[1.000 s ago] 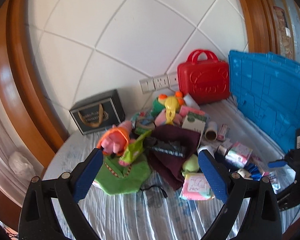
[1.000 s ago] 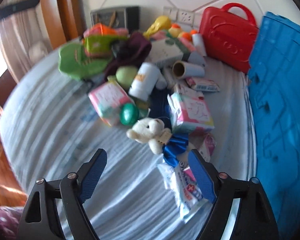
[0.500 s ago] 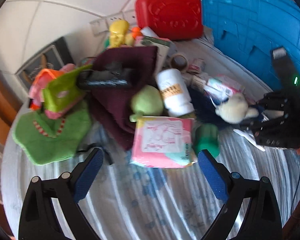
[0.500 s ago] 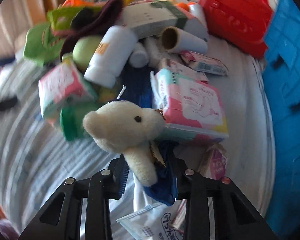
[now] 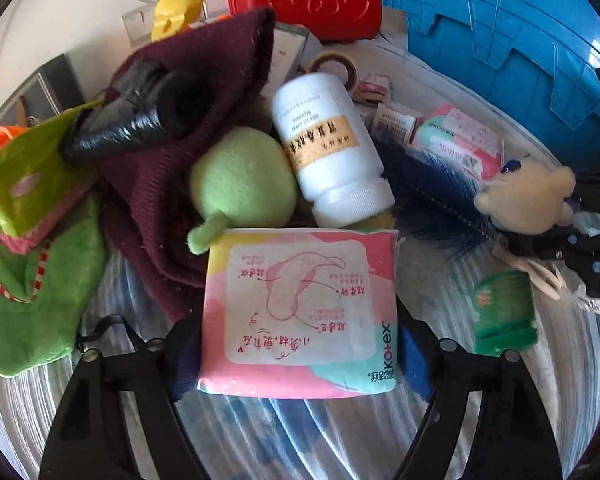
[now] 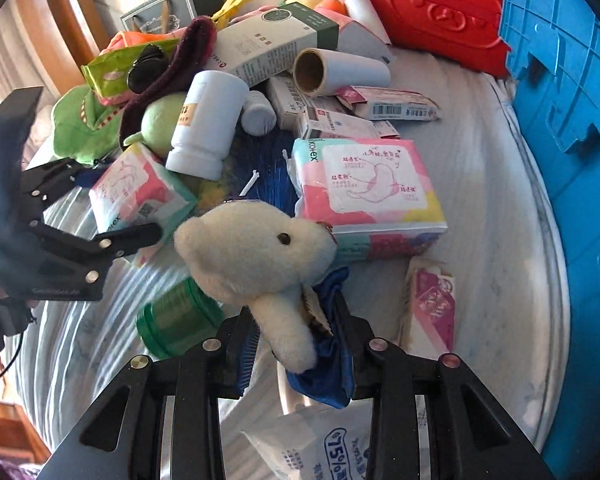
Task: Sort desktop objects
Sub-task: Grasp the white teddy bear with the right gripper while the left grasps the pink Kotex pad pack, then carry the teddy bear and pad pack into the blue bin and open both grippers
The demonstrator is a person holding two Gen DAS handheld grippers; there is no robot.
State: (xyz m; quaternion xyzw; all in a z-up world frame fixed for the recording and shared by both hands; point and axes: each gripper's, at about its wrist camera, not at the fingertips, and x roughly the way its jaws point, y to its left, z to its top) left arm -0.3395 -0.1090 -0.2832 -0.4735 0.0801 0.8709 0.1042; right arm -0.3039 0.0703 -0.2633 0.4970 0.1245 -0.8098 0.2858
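Note:
My left gripper (image 5: 296,356) is shut on a pink sanitary pad pack (image 5: 300,312), its blue pads pressing both sides; the pack also shows in the right wrist view (image 6: 140,196). My right gripper (image 6: 296,348) is shut on a cream teddy bear (image 6: 256,256) with a blue ribbon, held above the striped cloth; the bear shows at the right in the left wrist view (image 5: 528,196). A white pill bottle (image 5: 328,148) and a green plush apple (image 5: 240,184) lie just behind the pack.
A pile holds a maroon knit cloth (image 5: 172,152), green plush (image 5: 28,300), a second pad pack (image 6: 364,188), boxes and a cardboard roll (image 6: 332,68). A green jar (image 6: 176,320) lies near the bear. A blue crate (image 6: 568,120) and red case (image 6: 432,8) stand right.
My left gripper moved down and forward and closed on the pink pad pack. My right gripper closed on the teddy bear and lifted it slightly.

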